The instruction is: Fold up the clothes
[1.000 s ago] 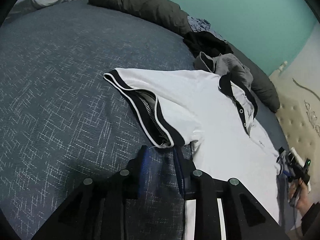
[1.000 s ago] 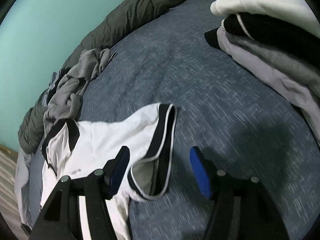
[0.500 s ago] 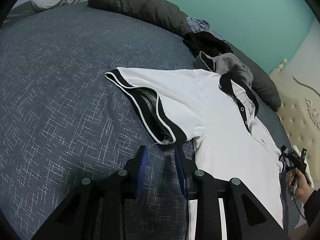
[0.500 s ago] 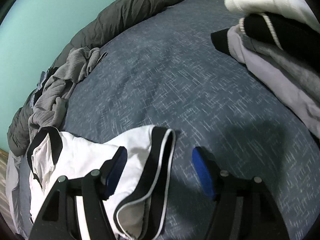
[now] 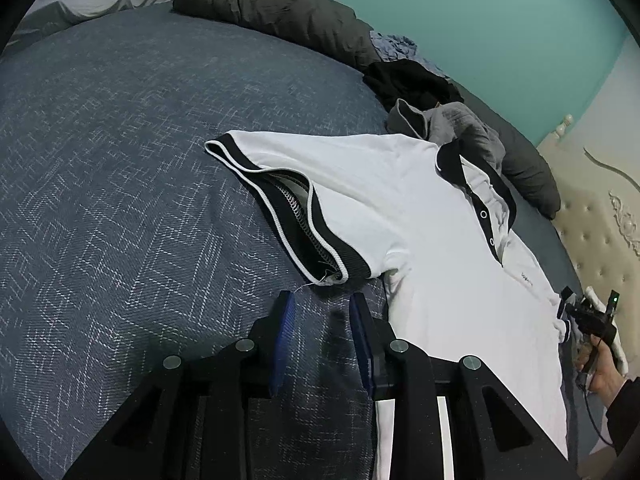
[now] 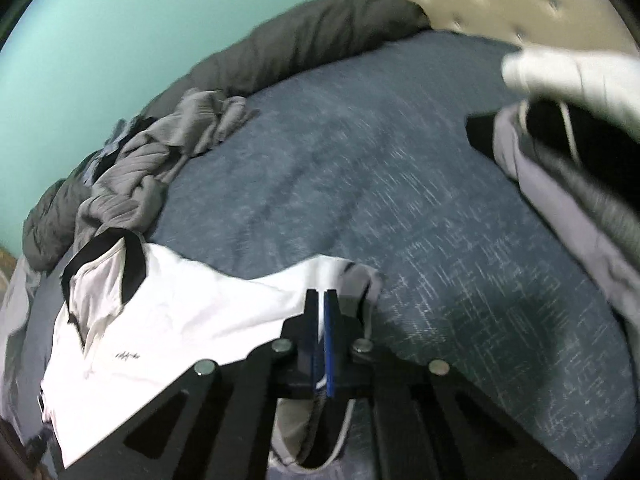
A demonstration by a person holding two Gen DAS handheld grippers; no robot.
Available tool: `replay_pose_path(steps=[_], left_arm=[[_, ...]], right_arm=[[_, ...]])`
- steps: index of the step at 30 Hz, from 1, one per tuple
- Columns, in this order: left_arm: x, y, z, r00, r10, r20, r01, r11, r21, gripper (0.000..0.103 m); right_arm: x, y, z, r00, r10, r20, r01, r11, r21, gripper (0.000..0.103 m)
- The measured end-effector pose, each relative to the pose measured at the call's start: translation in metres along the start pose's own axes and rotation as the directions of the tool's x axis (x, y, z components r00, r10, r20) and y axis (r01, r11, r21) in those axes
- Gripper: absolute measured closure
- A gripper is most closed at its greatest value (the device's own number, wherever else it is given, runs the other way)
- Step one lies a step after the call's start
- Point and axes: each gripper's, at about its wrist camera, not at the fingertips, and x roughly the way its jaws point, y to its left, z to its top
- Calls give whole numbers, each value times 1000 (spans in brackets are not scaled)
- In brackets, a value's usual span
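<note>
A white polo shirt (image 5: 404, 208) with black collar and black sleeve bands lies spread face up on the blue bedspread (image 5: 120, 168). My left gripper (image 5: 322, 304) hovers open just short of the near sleeve cuff (image 5: 320, 240), with nothing between its blue pads. In the right wrist view the same polo shirt (image 6: 192, 312) shows, and my right gripper (image 6: 320, 300) is shut on its other sleeve, whose black cuff hangs below the fingers. In the left wrist view, the right gripper (image 5: 588, 316) and the hand holding it are at the far right.
A heap of unfolded grey and black clothes (image 5: 448, 120) lies beyond the collar, with a dark quilt (image 5: 272, 4) along the teal wall. A stack of folded garments (image 6: 568, 152) sits right of my right gripper. A padded headboard (image 5: 592, 208) bounds the bed.
My right gripper has closed from wide open onto the shirt's sleeve. My left gripper has eased back slightly from the near cuff and stays open.
</note>
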Motion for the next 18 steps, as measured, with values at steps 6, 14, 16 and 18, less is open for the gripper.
replay_pose_path(steps=[6, 14, 16, 18], left_arm=[[-5, -2, -2, 1000, -16, 5, 16, 1000, 1, 72], [-7, 0, 0, 1000, -17, 7, 17, 1000, 1, 72], [-5, 2, 0, 1000, -20, -1, 20, 1000, -8, 72], [-4, 4, -1, 1000, -23, -6, 23, 1000, -15, 72]], right_arm=[[-23, 12, 9, 999, 27, 20, -27, 1000, -13, 102], [9, -7, 10, 997, -48, -56, 51, 998, 48, 50], [22, -14, 7, 994, -75, -80, 80, 995, 56, 50], [34, -23, 3, 993, -57, -106, 66, 994, 90, 50]])
